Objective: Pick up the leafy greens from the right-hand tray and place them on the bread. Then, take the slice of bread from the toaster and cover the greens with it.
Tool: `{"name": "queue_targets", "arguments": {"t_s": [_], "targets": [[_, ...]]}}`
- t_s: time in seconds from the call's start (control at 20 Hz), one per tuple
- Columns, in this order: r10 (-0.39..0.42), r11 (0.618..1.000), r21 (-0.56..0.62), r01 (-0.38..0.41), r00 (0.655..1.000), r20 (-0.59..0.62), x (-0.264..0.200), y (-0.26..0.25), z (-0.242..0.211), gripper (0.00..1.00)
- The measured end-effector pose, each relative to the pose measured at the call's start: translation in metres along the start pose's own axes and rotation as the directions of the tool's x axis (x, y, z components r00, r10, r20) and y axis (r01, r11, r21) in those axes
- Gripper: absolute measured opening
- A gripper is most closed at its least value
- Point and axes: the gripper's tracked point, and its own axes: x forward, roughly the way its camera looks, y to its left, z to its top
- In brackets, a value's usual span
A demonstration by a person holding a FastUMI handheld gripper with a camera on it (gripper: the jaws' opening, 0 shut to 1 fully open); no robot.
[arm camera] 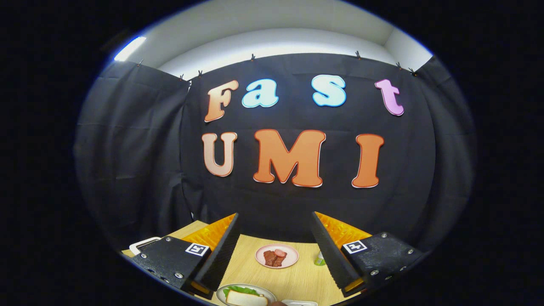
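My gripper (275, 221) is open and held high above the wooden table (306, 278), with nothing between its fingers (221, 250). Below, close under the fingers, a grey plate (221, 292) carries leafy greens (240, 290) with a slice of bread (245, 298) lying on top of them. The plate is partly cut off by the lower limit of what I see.
A pink plate (293, 255) with pieces of brown meat (274, 257) sits farther out, between the fingers. A small green-and-white object (319, 258) peeks out beside the right finger. A white object (142, 244) shows left of the left finger. Black cloth walls close the back.
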Motion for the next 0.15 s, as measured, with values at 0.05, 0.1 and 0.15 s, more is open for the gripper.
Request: {"name": "queue_targets", "arguments": {"t_s": [0.05, 0.1, 0.15], "targets": [[-0.017, 1.0, -0.007, 0.017, 0.999, 0.034, -0.003, -0.004, 0.008, 0.98], [-0.032, 0.999, -0.013, 0.033, 0.997, 0.067, -0.005, -0.007, 0.016, 0.98], [-0.042, 0.999, -0.02, 0.044, 0.994, 0.102, -0.006, -0.008, 0.026, 0.98]]}}
